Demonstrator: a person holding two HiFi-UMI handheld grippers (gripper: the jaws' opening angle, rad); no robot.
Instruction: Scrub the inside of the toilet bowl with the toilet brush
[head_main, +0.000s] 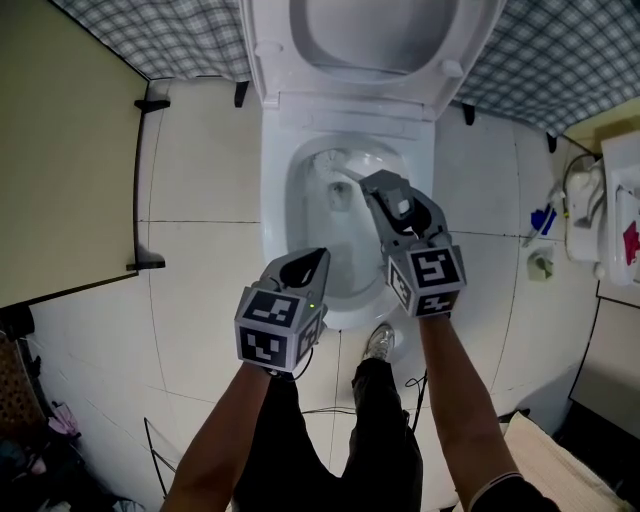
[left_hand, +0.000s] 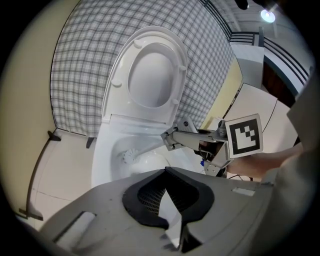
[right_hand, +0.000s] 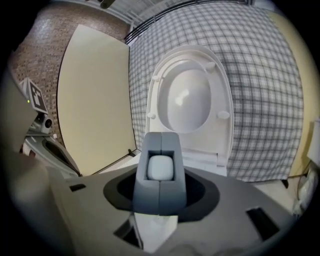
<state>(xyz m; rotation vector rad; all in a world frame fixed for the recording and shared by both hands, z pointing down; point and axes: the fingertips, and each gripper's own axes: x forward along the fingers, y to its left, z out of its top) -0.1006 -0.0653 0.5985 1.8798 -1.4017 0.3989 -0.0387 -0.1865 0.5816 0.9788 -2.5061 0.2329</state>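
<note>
Right tool (head_main: 377, 186) gripping toilet brush (head_main: 326, 165), inside toilet bowl (head_main: 274, 205)

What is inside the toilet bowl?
The white toilet brush: its bristly head sits by the far left wall, its handle clamped in the right gripper. The left gripper hides the bowl at its near side.

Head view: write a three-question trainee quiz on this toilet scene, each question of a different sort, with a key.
1. True or false: the toilet lid is shut over the bowl.
2. Which gripper holds the toilet brush? A. the left gripper B. the right gripper C. neither
3. In a few words: where is the brush's head?

Key: 1. False, it stands raised. 2. B, its jaws are closed on the handle. 3. Inside the bowl, near the far rim.
</note>
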